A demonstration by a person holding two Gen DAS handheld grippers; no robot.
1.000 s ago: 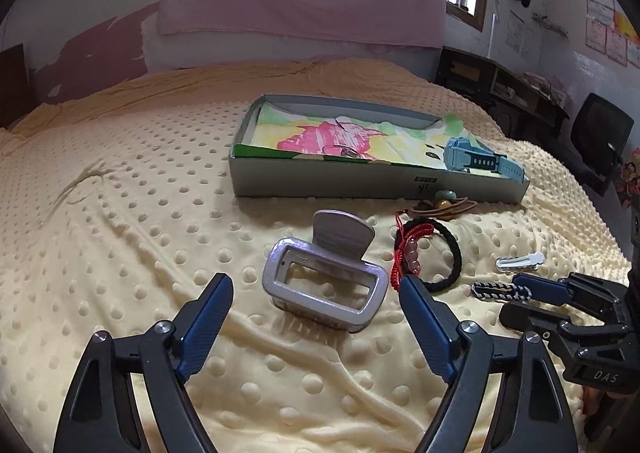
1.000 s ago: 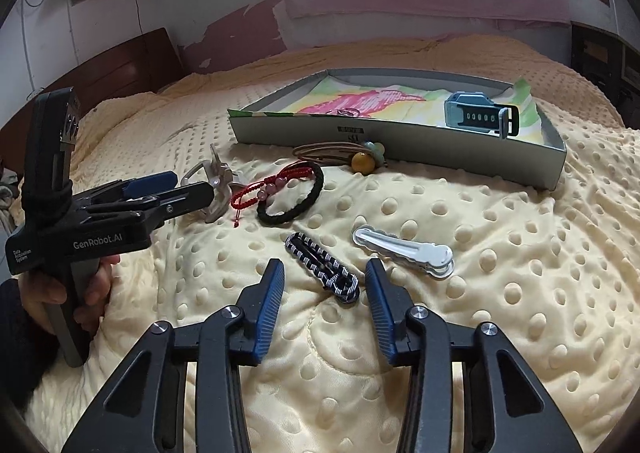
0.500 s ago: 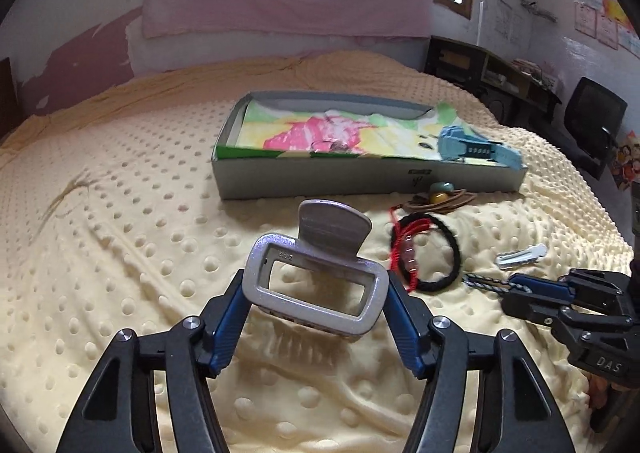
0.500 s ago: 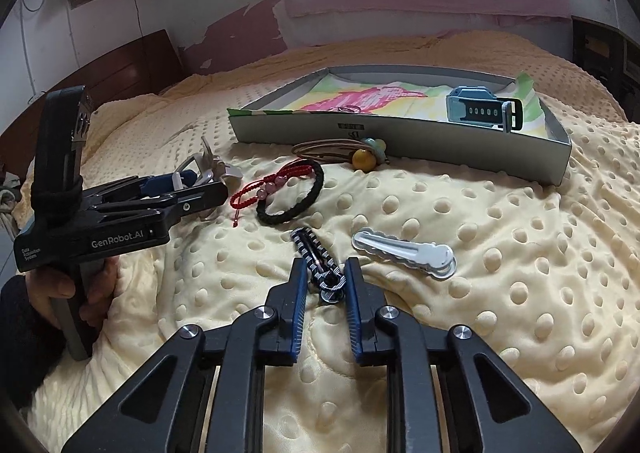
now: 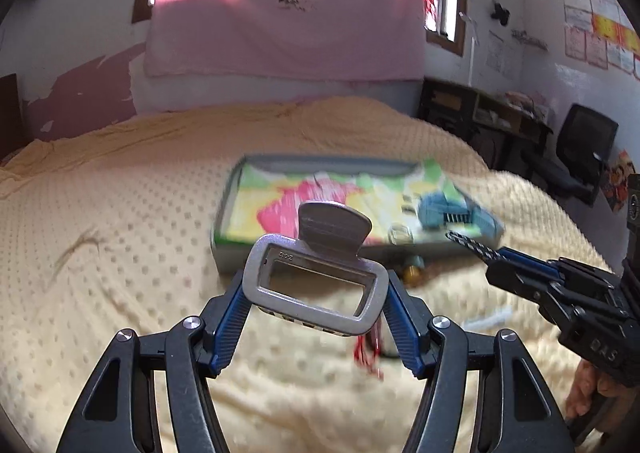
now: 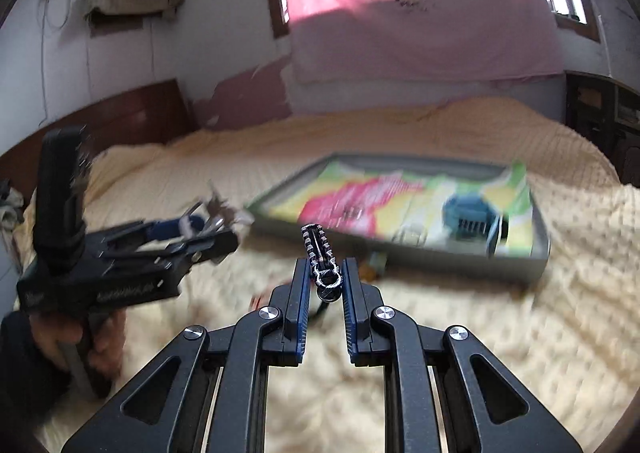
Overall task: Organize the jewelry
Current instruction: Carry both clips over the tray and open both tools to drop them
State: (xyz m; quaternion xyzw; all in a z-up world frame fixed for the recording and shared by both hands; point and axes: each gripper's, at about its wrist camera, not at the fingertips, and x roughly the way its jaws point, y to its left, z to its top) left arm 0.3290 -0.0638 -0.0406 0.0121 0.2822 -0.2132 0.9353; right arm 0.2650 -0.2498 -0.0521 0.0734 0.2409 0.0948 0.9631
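Jewelry rides in both hands at once, clear of the yellow dotted blanket (image 5: 120, 213) on the bed — a two-handed carry that looks meant to bring two pieces to the box in one trip. The left tongs (image 5: 316, 305) are clenched across the width of the silver claw clip (image 5: 320, 281), their blue pads pressing its two short ends, so the frame sits level between them with its lever tab pointing toward the box; gripping the rigid frame rather than the tab probably keeps the clip from springing open. The right tongs (image 6: 325, 285) are squeezed nearly together on the rounded end of the black-and-white striped hair clip (image 6: 320, 253), which sticks out forward past the fingertips, likely so its free end can be set down first. Ahead lies the shallow grey box (image 6: 536, 253), its floor lined with a bright pink, yellow and green sheet; a blue watch (image 6: 472, 217) already rests inside near the right end, so that is evidently where the pieces belong. Several pieces remain on the blanket before the box — a red cord (image 5: 366, 353) and an amber bead (image 5: 412, 273) among them, too blurred to describe further.
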